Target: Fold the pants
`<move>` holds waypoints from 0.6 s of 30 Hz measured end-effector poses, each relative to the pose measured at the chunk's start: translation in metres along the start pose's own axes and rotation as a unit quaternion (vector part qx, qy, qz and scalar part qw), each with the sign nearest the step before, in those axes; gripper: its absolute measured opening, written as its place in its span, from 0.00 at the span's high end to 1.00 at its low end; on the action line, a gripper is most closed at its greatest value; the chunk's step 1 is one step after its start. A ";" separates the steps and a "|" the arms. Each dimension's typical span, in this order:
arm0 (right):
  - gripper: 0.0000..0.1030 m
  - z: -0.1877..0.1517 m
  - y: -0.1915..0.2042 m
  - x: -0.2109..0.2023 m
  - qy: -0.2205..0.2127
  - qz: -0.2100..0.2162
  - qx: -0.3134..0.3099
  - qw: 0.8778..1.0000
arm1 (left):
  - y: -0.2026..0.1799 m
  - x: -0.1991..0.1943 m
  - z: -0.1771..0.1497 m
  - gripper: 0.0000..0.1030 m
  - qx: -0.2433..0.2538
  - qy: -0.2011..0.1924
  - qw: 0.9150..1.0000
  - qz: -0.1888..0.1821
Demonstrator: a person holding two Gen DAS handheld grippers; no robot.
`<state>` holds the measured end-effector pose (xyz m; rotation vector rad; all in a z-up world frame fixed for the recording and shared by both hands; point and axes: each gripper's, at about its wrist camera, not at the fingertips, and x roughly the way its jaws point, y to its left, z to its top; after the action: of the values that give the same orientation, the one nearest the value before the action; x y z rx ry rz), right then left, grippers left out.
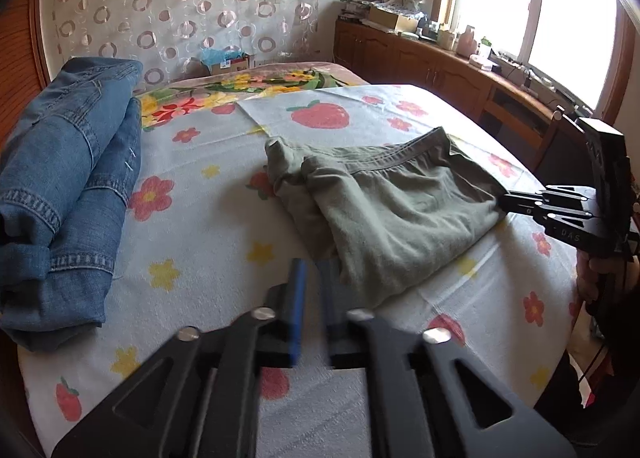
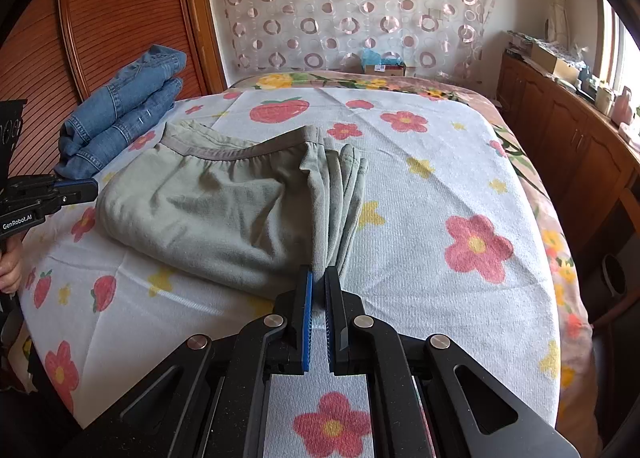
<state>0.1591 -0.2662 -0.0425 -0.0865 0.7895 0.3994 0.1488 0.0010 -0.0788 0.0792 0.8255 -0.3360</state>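
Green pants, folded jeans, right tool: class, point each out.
Green pants [image 2: 208, 214]: right wrist view, middle of the top layer.
Folded jeans [image 1: 68, 186]: left wrist view, middle of the stack.
Right tool [image 2: 319, 278]: right wrist view, between its fingertips.

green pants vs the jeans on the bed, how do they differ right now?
The green pants are soft olive knit with an elastic waistband; the jeans are blue denim with stitched seams. The green pants lie mid-bed with the right gripper shut on their corner; the jeans sit untouched at the bed's edge by the wooden panel. The green pants lie flat, and the jeans form a thicker stack. Both are folded and rest on the floral sheet.
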 end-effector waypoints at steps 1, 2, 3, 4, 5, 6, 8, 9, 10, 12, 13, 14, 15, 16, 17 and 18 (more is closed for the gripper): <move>0.96 0.000 0.001 0.000 0.000 0.000 0.000 1.000 | -0.001 0.001 0.001 0.75 0.002 0.001 1.000 0.007; 0.96 0.000 0.000 0.000 0.000 -0.001 0.000 1.000 | -0.001 0.003 0.002 0.64 0.004 0.002 1.000 0.015; 0.96 0.000 0.000 0.000 0.000 0.000 0.000 1.000 | -0.001 0.003 0.003 0.57 0.003 -0.001 1.000 0.018; 0.96 0.000 0.000 0.000 0.000 0.000 0.000 1.000 | 0.000 0.003 0.004 0.53 -0.001 -0.003 1.000 0.018; 0.96 0.000 0.000 0.000 0.000 0.000 0.000 1.000 | 0.002 0.003 0.005 0.46 -0.006 -0.004 1.000 0.016; 0.96 0.000 0.000 0.000 0.000 0.000 0.000 1.000 | 0.003 0.004 0.006 0.39 -0.012 -0.006 1.000 0.019; 0.96 0.000 0.000 0.000 0.000 0.000 0.000 1.000 | 0.005 0.003 0.007 0.25 -0.017 -0.012 0.999 0.026; 0.96 0.000 0.001 0.000 0.000 -0.001 0.000 1.000 | 0.006 0.003 0.008 0.25 -0.019 -0.015 0.999 0.022; 0.96 0.000 0.000 0.000 0.000 0.000 0.000 1.000 | 0.006 0.003 0.009 0.25 -0.022 -0.014 0.999 0.021; 0.96 0.000 0.000 0.000 -0.001 0.000 0.001 1.000 | 0.005 0.003 0.011 0.25 -0.018 -0.016 0.999 0.029; 0.96 0.000 0.001 0.000 -0.001 0.000 0.001 1.000 | 0.005 0.003 0.012 0.25 -0.017 -0.018 0.999 0.030; 0.96 0.000 0.000 -0.001 0.000 0.000 0.001 1.000 | 0.004 0.002 0.012 0.25 -0.017 -0.019 0.999 0.030; 0.96 0.000 0.000 -0.001 0.000 0.000 0.001 1.000 | 0.004 0.002 0.013 0.25 -0.019 -0.021 0.999 0.029; 0.96 0.000 0.000 -0.001 -0.001 0.001 0.003 1.000 | 0.004 0.001 0.014 0.25 -0.020 -0.023 0.999 0.030; 0.96 -0.001 0.000 -0.001 -0.001 0.003 0.004 1.000 | 0.004 0.001 0.016 0.25 -0.021 -0.025 0.999 0.034; 0.96 -0.001 -0.001 0.000 -0.001 0.004 0.006 1.000 | 0.005 0.002 0.018 0.25 -0.023 -0.026 0.999 0.037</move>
<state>0.1587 -0.2670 -0.0426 -0.0712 0.7905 0.4026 0.1637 0.0016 -0.0684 0.0579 0.7762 -0.2492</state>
